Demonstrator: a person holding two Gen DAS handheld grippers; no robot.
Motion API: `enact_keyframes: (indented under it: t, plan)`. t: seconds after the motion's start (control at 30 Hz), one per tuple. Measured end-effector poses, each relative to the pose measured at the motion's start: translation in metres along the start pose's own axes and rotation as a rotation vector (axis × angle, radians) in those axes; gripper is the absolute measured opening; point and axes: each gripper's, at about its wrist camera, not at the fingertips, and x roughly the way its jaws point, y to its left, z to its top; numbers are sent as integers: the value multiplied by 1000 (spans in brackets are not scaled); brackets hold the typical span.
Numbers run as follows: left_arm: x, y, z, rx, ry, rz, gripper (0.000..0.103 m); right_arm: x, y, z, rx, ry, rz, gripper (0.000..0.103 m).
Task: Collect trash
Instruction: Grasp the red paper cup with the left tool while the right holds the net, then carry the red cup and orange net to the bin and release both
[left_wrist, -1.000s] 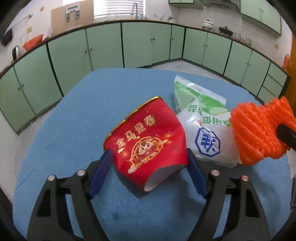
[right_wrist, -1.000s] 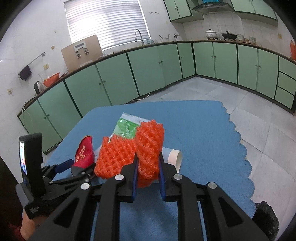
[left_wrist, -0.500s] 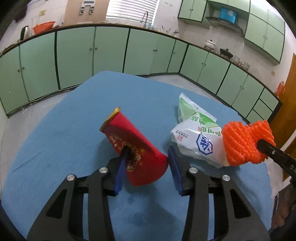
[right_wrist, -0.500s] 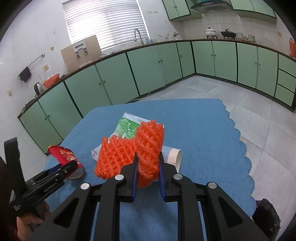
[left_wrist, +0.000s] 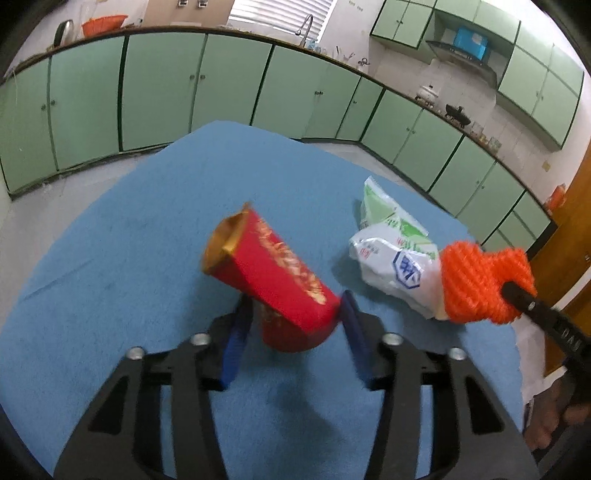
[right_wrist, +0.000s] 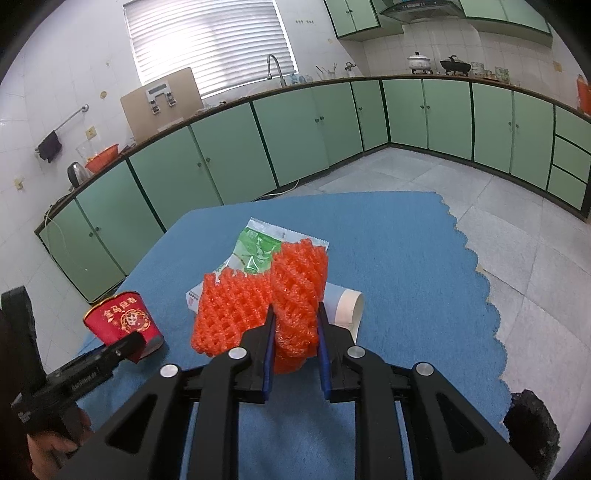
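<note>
The red paper cup (left_wrist: 271, 280), blurred and crushed flat at its base, tilts toward the upper left at frame centre of the left view, pinched between the left gripper (left_wrist: 295, 332)'s blue pads. Right of it, the right gripper (right_wrist: 295, 332) clamps an orange foam net (right_wrist: 295, 295) that hides part of the white-green wrapper (right_wrist: 255, 254) on the blue tablecloth (right_wrist: 406, 258).

Glossy red paper cup (left_wrist: 271, 284), orange foam netting (right_wrist: 280, 295), fuzzy blue tablecloth (right_wrist: 406, 258).

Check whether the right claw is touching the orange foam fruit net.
Touching. The right wrist view shows the right claw with both blue pads pressed into the orange foam fruit net, pinching it between them.
</note>
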Motion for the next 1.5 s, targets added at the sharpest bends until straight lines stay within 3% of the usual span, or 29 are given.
enact_keyframes:
  t: [0.2,0.37,0.5,0.63,0.8,0.9,0.97,1.03,1.1,1.17,1.5]
  plan:
    - [-1,6,2,-36,-4,-37,34,-4,0,-1,-1,-5,-3,19]
    - [-19,-12,5,54,-80,-30,31,-10,0,0,3,-13,-1,20]
    - [-26,-34,4,104,-97,-45,30,-23,5,1,-27,-32,7,19]
    - [-24,-40,-3,107,-64,-43,30,-33,3,0,-35,-39,8,19]
    - [-14,-30,-8,66,24,18,34,-39,-2,-3,-19,-41,-1,19]
    - [-8,-16,-11,21,47,12,46,-40,-4,-5,-18,-35,-3,19]
    - [-5,-14,-9,20,50,26,47,-39,-5,-7,-14,-29,-2,19]
    - [-3,-13,-7,20,51,19,42,-39,-5,-7,-13,-24,0,19]
    - [-3,-13,-6,25,44,13,28,-38,-5,-7,-14,-20,2,19]
    - [-2,-17,-5,39,33,8,25,-37,-4,-8,-14,-19,4,19]
    - [-29,-55,-8,163,-74,-63,21,-48,-6,-6,-16,-42,10,19]
